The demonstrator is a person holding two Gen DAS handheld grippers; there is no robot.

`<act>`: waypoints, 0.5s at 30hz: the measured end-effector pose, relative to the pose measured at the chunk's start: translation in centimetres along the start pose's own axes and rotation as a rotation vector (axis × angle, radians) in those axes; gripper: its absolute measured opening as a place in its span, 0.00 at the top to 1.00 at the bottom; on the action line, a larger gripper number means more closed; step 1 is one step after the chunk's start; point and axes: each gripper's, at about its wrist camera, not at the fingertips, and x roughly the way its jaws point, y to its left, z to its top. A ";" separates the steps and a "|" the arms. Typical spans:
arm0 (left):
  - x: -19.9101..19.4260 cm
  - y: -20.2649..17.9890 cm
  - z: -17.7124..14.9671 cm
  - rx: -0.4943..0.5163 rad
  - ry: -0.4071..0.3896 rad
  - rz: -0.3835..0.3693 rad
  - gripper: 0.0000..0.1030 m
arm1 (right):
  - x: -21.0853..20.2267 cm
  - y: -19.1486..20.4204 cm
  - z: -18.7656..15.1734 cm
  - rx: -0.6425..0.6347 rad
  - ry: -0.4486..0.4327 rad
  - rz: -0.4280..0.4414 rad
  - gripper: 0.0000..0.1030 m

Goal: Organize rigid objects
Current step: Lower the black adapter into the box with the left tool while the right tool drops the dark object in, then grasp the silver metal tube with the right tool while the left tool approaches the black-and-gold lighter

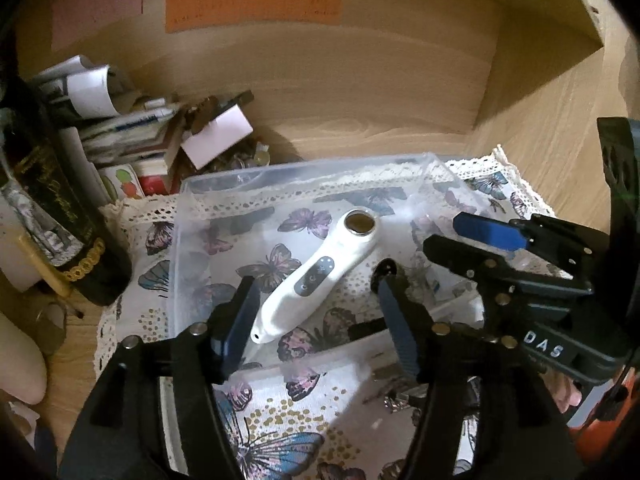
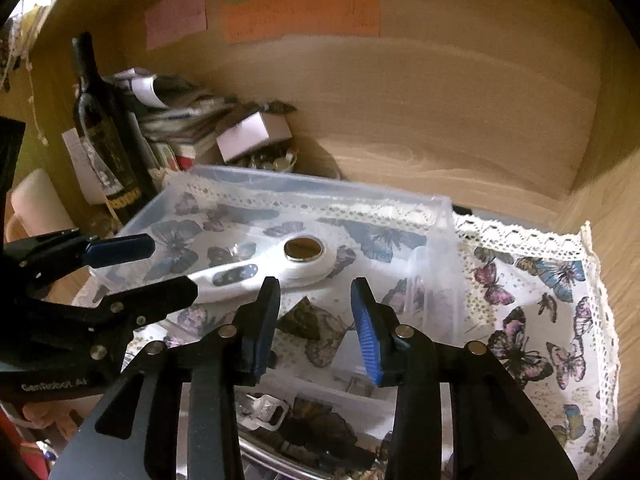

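A white handheld device [image 1: 316, 274] with a round metal head and grey button panel lies inside a clear plastic box [image 1: 280, 168] on a butterfly-print cloth [image 1: 276, 412]. It also shows in the right wrist view [image 2: 280, 264], in the same box [image 2: 320, 188]. My left gripper [image 1: 316, 316] is open, its fingers on either side of the device's handle end, not touching it. My right gripper [image 2: 316, 320] is open and empty, just in front of the device. It appears in the left wrist view [image 1: 460, 236] at the right; the left gripper appears in the right wrist view [image 2: 148, 268].
A dark wine bottle [image 2: 104, 132] stands at the left, with stacked books, papers and a small white box [image 2: 252, 134] behind it. Wooden walls close the back and right. Small metal items [image 2: 280, 412] lie in a compartment near the front. Sticky notes [image 2: 300, 12] hang on the back wall.
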 end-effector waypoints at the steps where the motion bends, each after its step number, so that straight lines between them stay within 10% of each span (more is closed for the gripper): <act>1: -0.4 -0.1 0.0 0.001 -0.009 -0.002 0.37 | -0.5 -0.1 0.1 0.001 -0.009 0.000 0.66; 15: -3.6 -2.3 -2.2 0.055 -0.027 -0.015 0.19 | -6.4 -0.7 -2.5 -0.019 -0.075 -0.051 0.56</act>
